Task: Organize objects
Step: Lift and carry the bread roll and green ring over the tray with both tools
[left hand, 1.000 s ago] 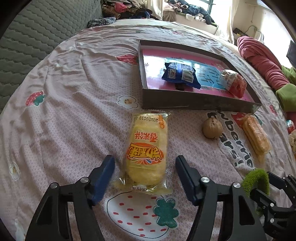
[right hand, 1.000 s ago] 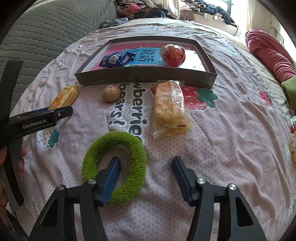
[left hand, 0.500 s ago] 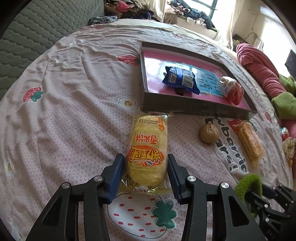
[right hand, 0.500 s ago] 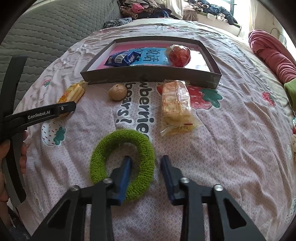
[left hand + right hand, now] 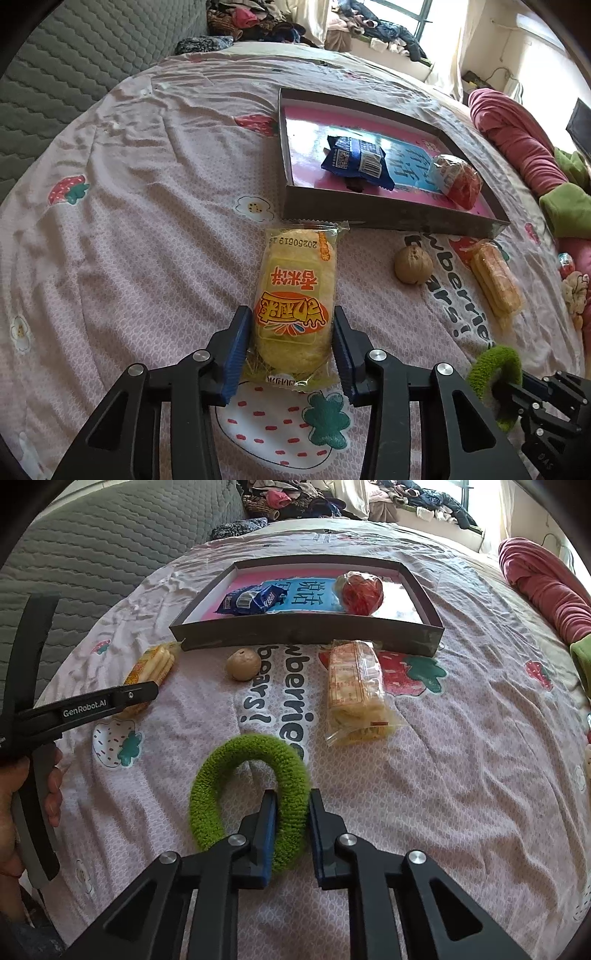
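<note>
Snacks and small things lie scattered on a pink strawberry-print bedsheet (image 5: 147, 206), and two of them are in the tongs. The yellow rice-cracker packet (image 5: 293, 302) is a long clear wrapper with an orange-and-red label and a printed date at its far end; it lies lengthwise just in front of the shallow dark box (image 5: 388, 216), its near end between the blue pads of the left gripper (image 5: 291, 354). Those jaws are closing, and both pads press the wrapper's sides. The green fuzzy ring (image 5: 255, 794) is a thick loop of shaggy yarn, lying flat on the sheet near the printed lettering; the right gripper (image 5: 291, 830) is pressed together on the ring's near right arc, one pad inside the loop and one outside.

A second ago both pairs of jaws stood wide: the left straddled the packet with gaps on either side, and the right had only one finger over the ring. Neither object has shifted on the sheet.

Inside the box sit a blue wrapped snack (image 5: 356, 160) and a red-and-clear wrapped sweet (image 5: 458, 181). Outside it, a walnut (image 5: 413, 265) and an orange biscuit packet (image 5: 495, 280) rest on the sheet, unmoved. A hand (image 5: 22, 812) holding the left tool's handle shows at the edge of the right wrist view.
</note>
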